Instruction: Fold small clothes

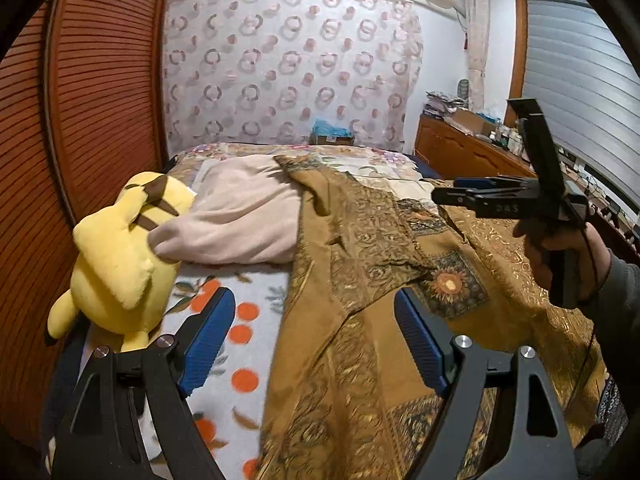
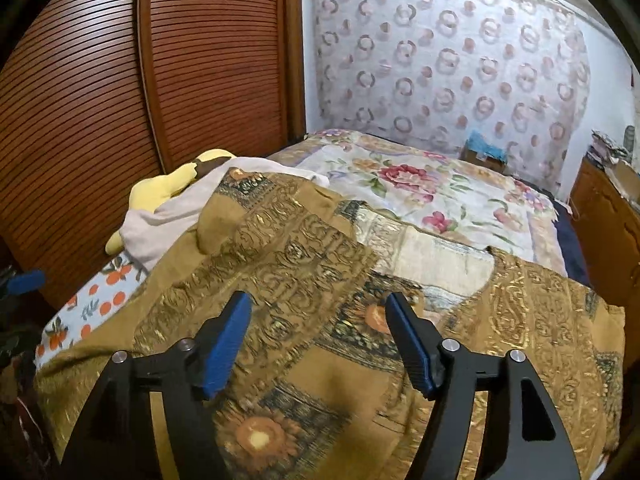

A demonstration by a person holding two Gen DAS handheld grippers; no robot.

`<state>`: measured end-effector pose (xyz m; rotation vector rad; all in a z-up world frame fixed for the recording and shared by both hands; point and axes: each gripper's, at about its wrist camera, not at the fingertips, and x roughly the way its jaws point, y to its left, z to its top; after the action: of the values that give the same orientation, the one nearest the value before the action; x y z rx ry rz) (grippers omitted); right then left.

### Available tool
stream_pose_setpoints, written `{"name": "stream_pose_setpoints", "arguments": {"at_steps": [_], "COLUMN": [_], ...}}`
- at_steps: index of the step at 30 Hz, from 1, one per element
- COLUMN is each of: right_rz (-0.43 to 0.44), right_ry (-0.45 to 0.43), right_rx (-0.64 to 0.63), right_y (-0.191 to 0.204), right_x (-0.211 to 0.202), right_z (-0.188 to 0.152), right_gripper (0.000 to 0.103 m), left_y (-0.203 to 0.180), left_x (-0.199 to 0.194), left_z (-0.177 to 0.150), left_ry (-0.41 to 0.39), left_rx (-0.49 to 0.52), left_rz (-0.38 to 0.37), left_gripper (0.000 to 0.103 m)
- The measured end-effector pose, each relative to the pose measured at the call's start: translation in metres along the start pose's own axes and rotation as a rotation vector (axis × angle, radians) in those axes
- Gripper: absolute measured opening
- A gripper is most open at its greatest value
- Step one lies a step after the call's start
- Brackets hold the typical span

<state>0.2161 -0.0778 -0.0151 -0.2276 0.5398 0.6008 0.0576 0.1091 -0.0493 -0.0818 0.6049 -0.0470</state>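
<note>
Grippers (both agape) (image 1: pixel 314 336) (image 2: pixel 318 338) above brown garment (image 1: pixel 360 280).

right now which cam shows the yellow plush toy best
The left wrist view. There the yellow plush toy lies almost whole at the bed's left edge, partly under the pale pink cloth. The right wrist view shows only a small part of it, far off and mostly hidden behind that cloth.

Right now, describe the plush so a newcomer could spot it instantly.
Start at the slatted wooden door along the bed's left side. At its foot, where the orange-print sheet meets the door, the plush lies partly under a pale pink cloth. It is the only bright yellow thing there, with brown stripes on its back, unlike the gold patterned garment beside it.
</note>
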Motion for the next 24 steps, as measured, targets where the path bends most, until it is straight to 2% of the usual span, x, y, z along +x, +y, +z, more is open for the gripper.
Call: {"name": "stream_pose_setpoints", "arguments": {"at_steps": [6, 9, 13, 18, 20, 24], "right_rz": [-0.034, -0.087, -0.134, -0.147, -0.142, -0.106], "right_ry": [0.031, 0.071, 0.137, 0.194, 0.215, 0.207], "right_rx": [-0.017, -0.044, -0.028, 0.012, 0.018, 0.048], "right_y": [-0.029, -0.045, -0.075, -0.099, -0.101, -0.107], "right_x": [-0.011, -0.008, 0.002, 0.017, 0.024, 0.028], "right_z": [-0.014, -0.021, -0.033, -0.037, -0.037, -0.037], "right_gripper": [0.072, 0.072, 0.072, 0.072, 0.072, 0.073], "left_y": [-0.013, -0.013, -0.006, 0.009, 0.013, 0.025], "left_x": [0.038, 0.054, 0.078, 0.109, 0.121, 0.147], "left_z": [0.023, 0.038, 0.064, 0.093, 0.100, 0.110], "left_ry": [0.026, 0.039, 0.052, 0.079, 0.097, 0.152], "left_rx": [0.035, 0.038, 0.041, 0.031, 0.031, 0.021], "left_rz": [-0.032, -0.042, -0.038, -0.055, -0.054, -0.050], "left_gripper": [0.082, 0.082, 0.082, 0.082, 0.078, 0.061]}}
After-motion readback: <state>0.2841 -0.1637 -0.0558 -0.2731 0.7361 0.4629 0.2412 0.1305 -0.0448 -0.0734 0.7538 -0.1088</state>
